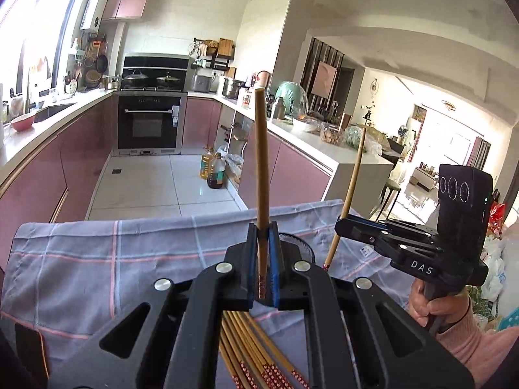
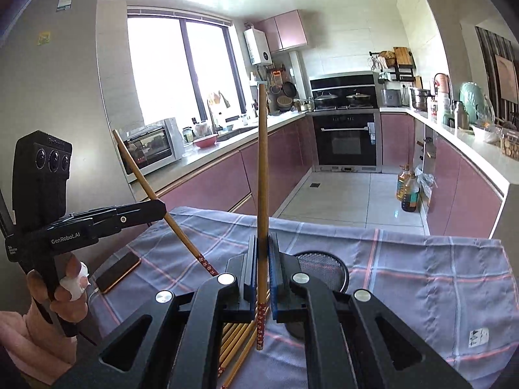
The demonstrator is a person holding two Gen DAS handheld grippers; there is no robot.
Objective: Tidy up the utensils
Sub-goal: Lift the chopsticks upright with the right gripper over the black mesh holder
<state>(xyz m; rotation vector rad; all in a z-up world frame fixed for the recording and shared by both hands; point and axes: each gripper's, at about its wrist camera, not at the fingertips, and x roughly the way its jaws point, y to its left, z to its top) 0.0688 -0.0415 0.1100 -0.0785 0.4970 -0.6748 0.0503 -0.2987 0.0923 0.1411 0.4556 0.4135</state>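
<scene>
Presently, both grippers are raised above a worktop covered by a grey-blue checked cloth [image 1: 81, 259], and each grips a single bamboo chopstick.

Left gripper [image 1: 263, 256]: jaws clenched on one chopstick [image 1: 261, 162], which stands nearly upright between the blue pads. Its red-patterned end sits low between the jaws; the plain end points up toward the kitchen behind. In the right wrist view the same gripper [image 2: 155, 209] appears at the left, held by a hand [image 2: 61, 288] with a white wrapping on one finger, and its chopstick [image 2: 152, 194] slants up and to the left.

Right gripper [image 2: 262, 259]: jaws clenched on a second chopstick [image 2: 262, 162], also close to upright, with its red-patterned end hanging just below the pads. In the left wrist view this gripper [image 1: 340, 223] is at the right, held by a hand [image 1: 434, 304] in a pink sleeve, and its chopstick [image 1: 352, 178] leans slightly to the right.

Remaining chopsticks [image 1: 256, 353] lie in a loose fan on the cloth beneath the grippers, patterned ends toward the camera. A dark round mesh holder [image 2: 324, 269] stands on the cloth just beyond the jaws. A phone [image 2: 118, 272] lies on the cloth near the left hand.
</scene>
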